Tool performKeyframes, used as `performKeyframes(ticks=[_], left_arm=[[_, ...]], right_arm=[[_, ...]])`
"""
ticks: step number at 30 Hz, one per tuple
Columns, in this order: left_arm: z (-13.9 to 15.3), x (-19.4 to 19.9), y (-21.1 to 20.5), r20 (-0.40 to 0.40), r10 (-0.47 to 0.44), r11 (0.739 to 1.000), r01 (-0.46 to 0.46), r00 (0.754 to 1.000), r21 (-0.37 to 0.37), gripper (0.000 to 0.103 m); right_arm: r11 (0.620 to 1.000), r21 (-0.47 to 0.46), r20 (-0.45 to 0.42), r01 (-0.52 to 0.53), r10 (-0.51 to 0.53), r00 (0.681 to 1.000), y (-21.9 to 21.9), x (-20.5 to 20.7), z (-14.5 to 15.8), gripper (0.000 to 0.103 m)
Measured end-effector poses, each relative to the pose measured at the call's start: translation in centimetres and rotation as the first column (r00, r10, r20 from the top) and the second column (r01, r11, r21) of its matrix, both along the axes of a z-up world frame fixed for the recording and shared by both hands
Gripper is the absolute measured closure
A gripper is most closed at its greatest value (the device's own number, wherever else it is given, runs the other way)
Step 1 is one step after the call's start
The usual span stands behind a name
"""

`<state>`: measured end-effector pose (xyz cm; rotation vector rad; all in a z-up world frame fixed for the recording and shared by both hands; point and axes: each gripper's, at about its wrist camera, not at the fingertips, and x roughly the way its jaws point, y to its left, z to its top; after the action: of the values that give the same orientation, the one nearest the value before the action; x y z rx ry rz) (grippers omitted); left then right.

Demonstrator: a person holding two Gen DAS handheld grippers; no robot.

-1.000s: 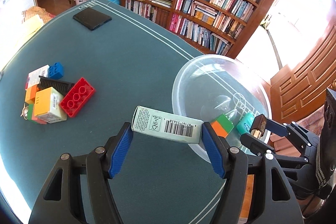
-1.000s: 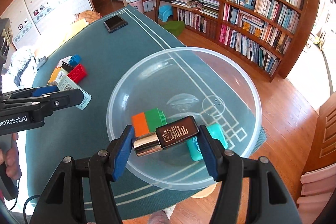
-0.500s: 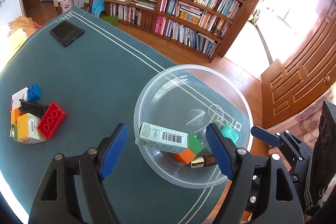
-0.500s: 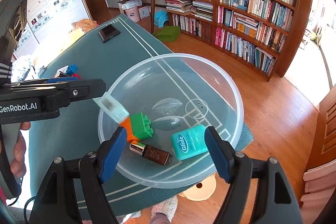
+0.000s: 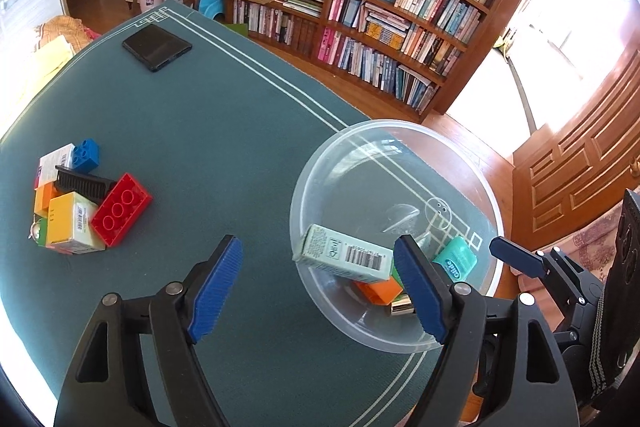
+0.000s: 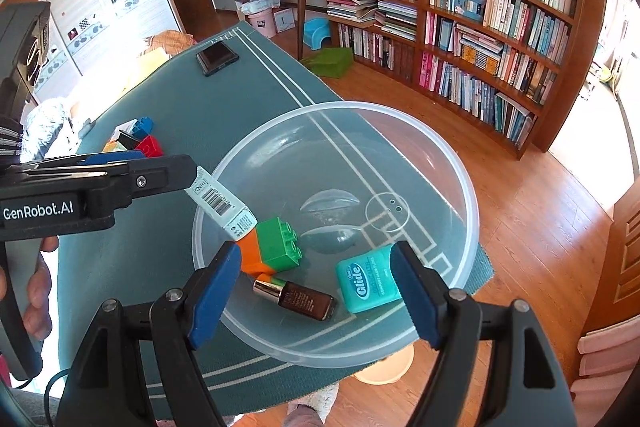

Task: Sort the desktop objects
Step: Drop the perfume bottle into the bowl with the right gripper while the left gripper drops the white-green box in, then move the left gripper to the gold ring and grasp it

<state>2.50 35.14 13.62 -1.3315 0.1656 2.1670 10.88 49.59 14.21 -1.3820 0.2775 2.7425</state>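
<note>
Bowl (image 6: 460, 163), clear plastic, sat at the near right corner of the green table (image 5: 224, 131), its rim reaching past the edge. Inside lay an orange-and-green brick (image 6: 276, 247), a brown bottle (image 6: 304, 301), a teal floss case (image 6: 368, 285) and a pale green carton (image 5: 344, 255) that leaned on the bowl's wall nearest the left gripper. The left gripper (image 5: 320, 283) hung above the bowl's near rim, jaws wide apart and gripping nothing. The right gripper (image 6: 316, 291) hung over the bowl, jaws likewise spread and empty. Near the table's left edge a pile stayed unsorted: red brick (image 5: 122, 209), blue brick (image 5: 86, 155), black comb (image 5: 84, 183), yellow box (image 5: 72, 223). A black phone (image 5: 156, 47) lay near the far corner.
</note>
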Motion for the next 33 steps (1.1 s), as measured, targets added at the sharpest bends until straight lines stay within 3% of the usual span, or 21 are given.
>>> performKeyframes(ticks=[11,16,19,24,33], left_arm=[[-0.4,-1.0,-4.9,0.014,0.126,0.992,-0.126,0.992,-0.022,0.022],[-0.7,-1.7,-7.0,0.022,0.175,0.984,-0.174,0.984,-0.028,0.022],[-1.2,-2.0,-8.1,0.035,0.197,0.98,-0.196,0.98,-0.036,0.022],[-1.9,-2.3,-9.8,0.054,0.226,0.973,-0.224,0.973,-0.047,0.022],[-3.0,-3.8,-12.3,0.089,0.274,0.961,-0.27,0.958,-0.06,0.022]], right_arm=[[0.992,0.023,-0.007,-0.127,0.127,0.992,-3.9,-3.8,-0.2,0.022],[0.981,0.078,0.028,-0.18,0.178,0.984,-5.3,-6.0,-1.3,0.021],[0.983,0.101,0.058,-0.155,0.149,0.987,-5.1,-7.2,-2.0,0.021],[0.991,0.133,0.059,-0.017,0.009,0.998,-3.0,-7.7,-1.6,0.021],[0.991,0.124,0.019,-0.042,0.04,0.999,-5.3,-7.7,-0.1,0.021]])
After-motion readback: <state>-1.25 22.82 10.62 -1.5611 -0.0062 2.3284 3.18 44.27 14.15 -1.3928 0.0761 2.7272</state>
